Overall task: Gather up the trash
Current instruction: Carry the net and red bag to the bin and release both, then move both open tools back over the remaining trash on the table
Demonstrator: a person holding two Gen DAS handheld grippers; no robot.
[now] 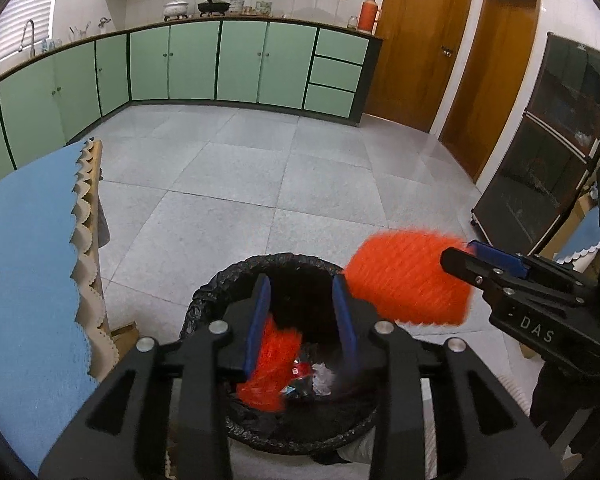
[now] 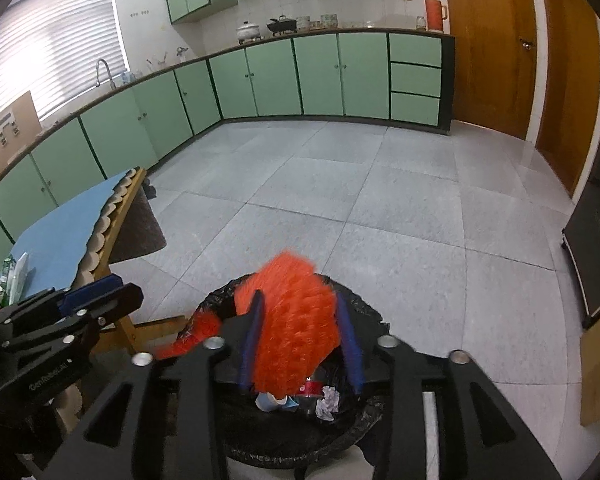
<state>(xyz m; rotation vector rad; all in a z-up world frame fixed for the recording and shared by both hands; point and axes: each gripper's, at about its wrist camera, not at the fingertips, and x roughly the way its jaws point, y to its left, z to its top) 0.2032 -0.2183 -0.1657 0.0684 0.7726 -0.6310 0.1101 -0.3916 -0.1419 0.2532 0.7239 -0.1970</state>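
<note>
Far left: blue scallop-edged cloth (image 1: pixel 24 248) covers the wooden desk (image 1: pixel 97 184), which stands just beside the bin. Some clear plastic items (image 2: pixel 14 276) lie on the cloth at the right wrist view's left edge, too small to identify.

Left hand-held gripper (image 1: pixel 305 320) hangs over the round trash bin lined with a black plastic bag (image 1: pixel 284 264). Its blue-padded fingers (image 1: pixel 260 320) are spread apart with nothing between them — a blurred orange mesh piece (image 1: pixel 270 364) shows below them, inside the bin.

Bin contents: orange mesh, a crumpled white paper ball (image 2: pixel 327 400), a red wrapper (image 2: pixel 310 387) and a light blue paper scrap (image 2: pixel 270 402), all lying on the black liner.

Right hand-held gripper (image 2: pixel 298 336) sits just right of the left one, also above the bin. An orange foam net sleeve (image 2: pixel 296 320) fills the gap between its fingers. Motion blur — cannot tell whether the fingers clamp it or are parted. In the left wrist view the same sleeve (image 1: pixel 408 276) sticks out from the right gripper's tip toward the bin rim, above the grey tiled floor (image 1: pixel 260 176).

Background: green kitchen cabinets (image 1: pixel 240 64), brown doors (image 1: pixel 420 40), dark glass-fronted cabinet (image 1: pixel 548 152) at far right.
</note>
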